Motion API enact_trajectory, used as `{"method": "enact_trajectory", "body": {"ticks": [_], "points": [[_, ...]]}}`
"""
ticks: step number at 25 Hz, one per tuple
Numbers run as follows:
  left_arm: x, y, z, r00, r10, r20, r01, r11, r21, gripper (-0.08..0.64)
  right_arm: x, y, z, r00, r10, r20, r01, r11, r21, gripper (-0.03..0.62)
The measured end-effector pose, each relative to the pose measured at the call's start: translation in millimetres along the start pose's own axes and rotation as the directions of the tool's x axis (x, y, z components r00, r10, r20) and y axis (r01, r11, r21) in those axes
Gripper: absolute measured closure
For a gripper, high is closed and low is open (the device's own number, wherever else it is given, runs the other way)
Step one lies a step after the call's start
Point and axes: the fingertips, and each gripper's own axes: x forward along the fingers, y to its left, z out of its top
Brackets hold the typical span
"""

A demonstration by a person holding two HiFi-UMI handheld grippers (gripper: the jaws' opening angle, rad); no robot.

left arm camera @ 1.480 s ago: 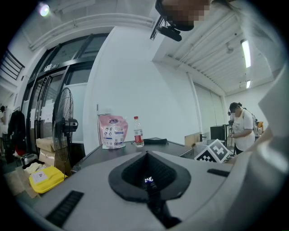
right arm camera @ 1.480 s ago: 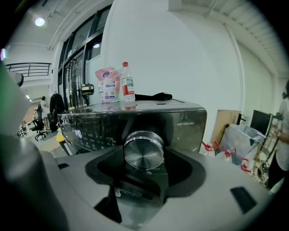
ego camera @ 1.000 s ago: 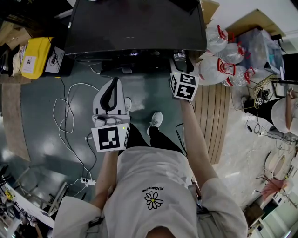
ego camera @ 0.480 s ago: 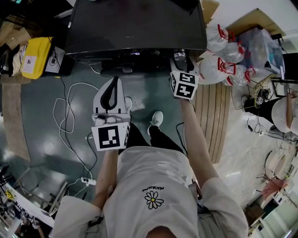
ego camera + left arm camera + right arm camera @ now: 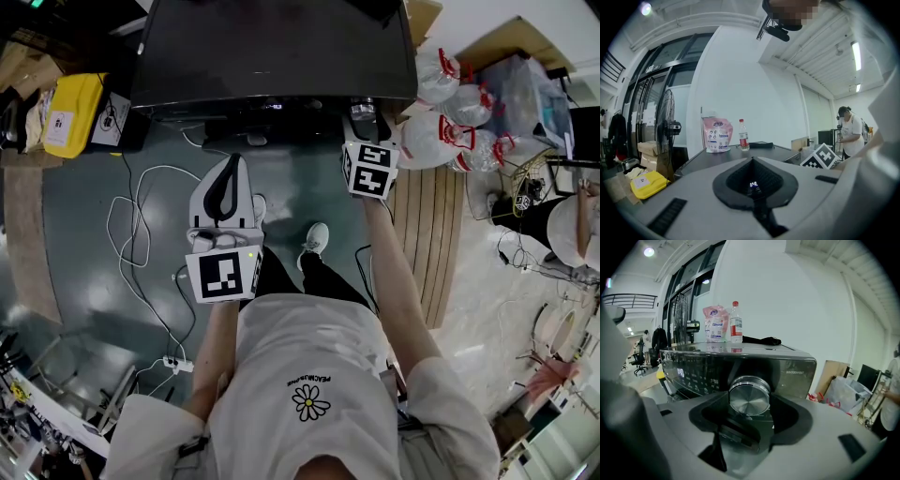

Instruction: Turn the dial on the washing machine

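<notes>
Now the dial (image 5: 749, 395) on the washing machine (image 5: 701, 369) front is clamped by the right gripper (image 5: 748, 405), while the left gripper (image 5: 753, 186), jaws together, is held back from that machine.

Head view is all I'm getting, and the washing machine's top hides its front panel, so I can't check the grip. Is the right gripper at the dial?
Observer: Yes. The silver dial stands between the jaws of the right gripper; whether they press on it, I can't tell.
Operator: Where on the front is it?
Observer: On the dark front panel, right of its symbols.
Operator: And the other one?
Observer: The left gripper has its jaws together, nothing between them.
</notes>
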Motion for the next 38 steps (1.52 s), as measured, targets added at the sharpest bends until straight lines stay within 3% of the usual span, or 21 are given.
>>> {"method": "enact_trajectory", "body": {"ticks": [11,27,38], "points": [[-5.2,0.4,-7.3,0.999,0.008,-0.032,-0.009,1.000,-0.006,0.561,-4.2,3.7,-1.3,0.997,-0.066,-0.031,0.061,0.989,-0.134,0.313],[-3.6,-0.5,-12.1,0.999,0.005,-0.038,-0.005,1.000,0.002,0.561,-3.0,3.0,-1.3,0.992,-0.127,-0.014,0.117,0.949,-0.294,0.314],[-5.4,-0.7,-17.4,0.998,0.006,-0.058,-0.007,1.000,-0.009,0.561,-3.0,4.6,-3.3,0.983,-0.185,0.001,0.168,0.891,-0.421,0.314]]}}
